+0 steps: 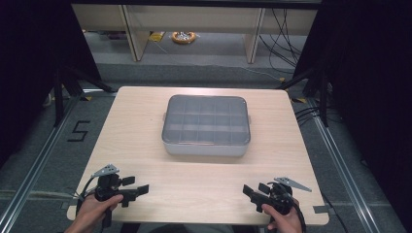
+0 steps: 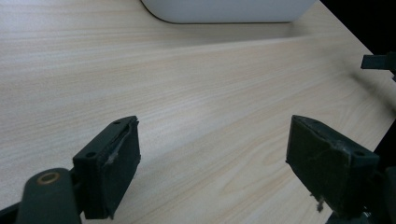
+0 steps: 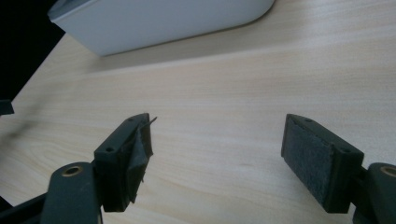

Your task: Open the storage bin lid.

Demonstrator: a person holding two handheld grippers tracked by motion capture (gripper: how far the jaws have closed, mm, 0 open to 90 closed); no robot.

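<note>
Spreading wide with nothing between them, the fingers (image 2: 112, 172) of the left gripper (image 1: 130, 187) hang low over bare pale wood; their black pads look frayed at the edges. The fingers (image 3: 322, 161) of the right gripper (image 1: 256, 192) stand just as far apart, also empty, over the same wood grain. A hand (image 1: 92, 211) holds the left gripper at the near left corner of the tabletop (image 1: 136, 145), and another hand (image 1: 284, 218) holds the right gripper at the near right corner; both grippers point inward toward each other, well apart.

A grey box (image 1: 206, 126) with a clear lid sits at the middle of the tabletop, toward its far side, well apart from both grippers. Through the lid a grid of compartments shows; what they hold cannot be made out.

Around the tabletop lies grey carpeted floor (image 1: 194, 73), with black curtains (image 1: 29, 73) at both sides. Pale wooden furniture legs (image 1: 133, 34) stand beyond, with cables (image 1: 282, 39) trailing over the floor and a yellow-rimmed object (image 1: 183, 37) lying there. A black "5" (image 1: 79, 131) is marked on the floor at the left.
</note>
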